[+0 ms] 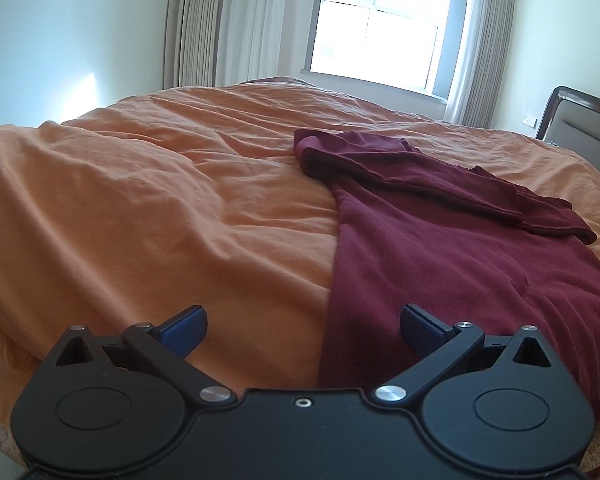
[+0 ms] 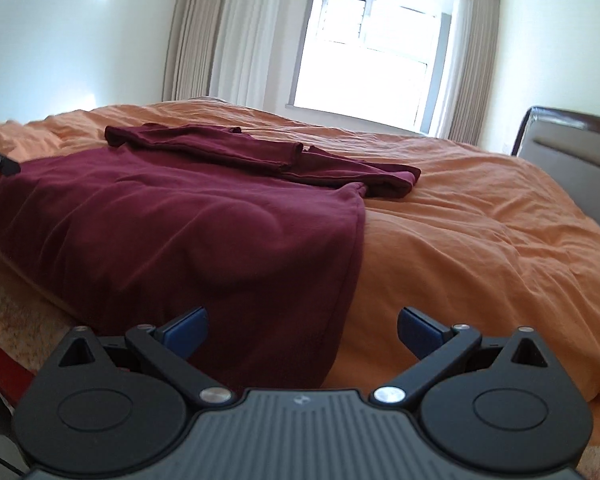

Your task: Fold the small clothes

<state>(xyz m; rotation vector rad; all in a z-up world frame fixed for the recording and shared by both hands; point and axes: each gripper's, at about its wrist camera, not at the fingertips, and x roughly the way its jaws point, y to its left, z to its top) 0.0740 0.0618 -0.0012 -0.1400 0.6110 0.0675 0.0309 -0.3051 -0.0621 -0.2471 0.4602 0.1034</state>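
An orange-covered bed (image 1: pixel 148 184) fills both views. A maroon garment (image 1: pixel 440 264) lies spread on it, sleeves folded across its far end, toward 1 o'clock from the left gripper (image 1: pixel 303 330) and 10 o'clock from the right gripper (image 2: pixel 302 330). Both jaws stand apart, holding nothing.

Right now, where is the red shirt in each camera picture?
Left wrist view: the shirt lies right of middle on the orange bed.
Right wrist view: the shirt lies left of middle.
Shared landmark: the window behind the bed.
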